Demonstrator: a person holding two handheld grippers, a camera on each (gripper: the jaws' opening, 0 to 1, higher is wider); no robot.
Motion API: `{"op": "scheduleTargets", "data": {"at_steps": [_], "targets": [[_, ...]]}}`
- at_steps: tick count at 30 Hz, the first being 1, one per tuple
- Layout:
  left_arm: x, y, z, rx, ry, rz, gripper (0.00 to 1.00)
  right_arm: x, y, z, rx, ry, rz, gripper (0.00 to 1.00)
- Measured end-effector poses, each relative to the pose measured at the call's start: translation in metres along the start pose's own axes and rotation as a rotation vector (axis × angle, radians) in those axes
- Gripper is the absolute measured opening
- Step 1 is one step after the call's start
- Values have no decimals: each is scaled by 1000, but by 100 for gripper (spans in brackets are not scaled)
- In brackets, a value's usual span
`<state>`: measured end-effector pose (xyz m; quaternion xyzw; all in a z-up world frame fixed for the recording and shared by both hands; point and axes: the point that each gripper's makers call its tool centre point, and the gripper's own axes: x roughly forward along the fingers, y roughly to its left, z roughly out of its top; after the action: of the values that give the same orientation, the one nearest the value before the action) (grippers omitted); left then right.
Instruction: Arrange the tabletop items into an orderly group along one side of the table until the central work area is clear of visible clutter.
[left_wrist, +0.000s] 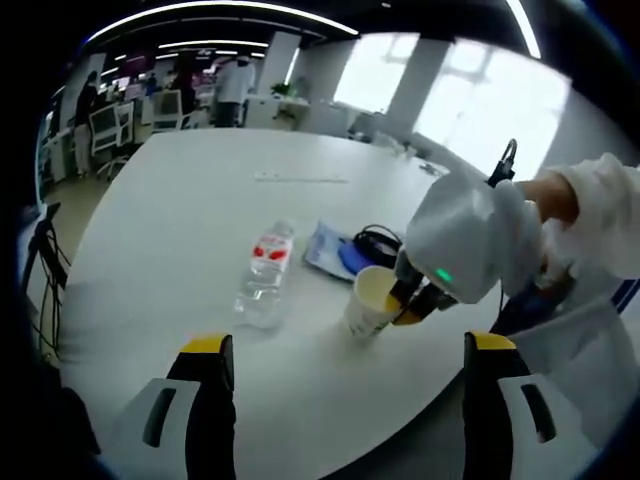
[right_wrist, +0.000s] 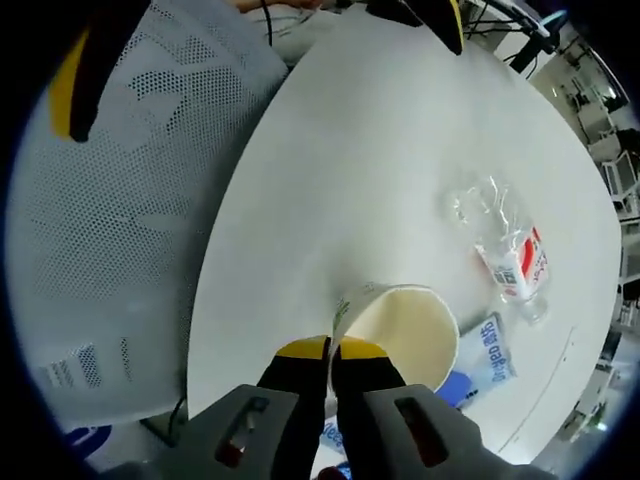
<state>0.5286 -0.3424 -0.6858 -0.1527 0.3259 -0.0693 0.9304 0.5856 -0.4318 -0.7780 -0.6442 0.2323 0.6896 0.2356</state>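
A paper cup (left_wrist: 368, 300) with a cream inside stands slightly tilted near the white table's (left_wrist: 190, 200) near edge. My right gripper (left_wrist: 412, 303), held by a white-sleeved arm, comes in from the right and pinches the cup's rim. In the right gripper view the yellow-tipped jaws (right_wrist: 332, 350) are shut on the cup's (right_wrist: 415, 330) near rim. A clear plastic bottle (left_wrist: 265, 275) with a red label lies to the cup's left, also bottle (right_wrist: 505, 245). My left gripper (left_wrist: 350, 345) is open with nothing between its jaws, short of the cup.
A blue-and-white packet (left_wrist: 328, 250) and a coiled black cable (left_wrist: 378, 240) lie just behind the cup; the packet (right_wrist: 490, 355) touches the cup's far side. A grey mesh chair (right_wrist: 120, 220) stands off the table edge. Office desks and people are far behind.
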Motion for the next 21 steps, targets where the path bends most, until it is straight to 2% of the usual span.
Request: {"op": "scheduleTargets", "data": {"at_steps": [12,21], "targets": [[1,-4,-2,8,10,-11,93,8,5,-6,39,0,-1,1],[2,-6,-5,7,22,-19,92,5,7,-5,62,-20,-13,11]]}}
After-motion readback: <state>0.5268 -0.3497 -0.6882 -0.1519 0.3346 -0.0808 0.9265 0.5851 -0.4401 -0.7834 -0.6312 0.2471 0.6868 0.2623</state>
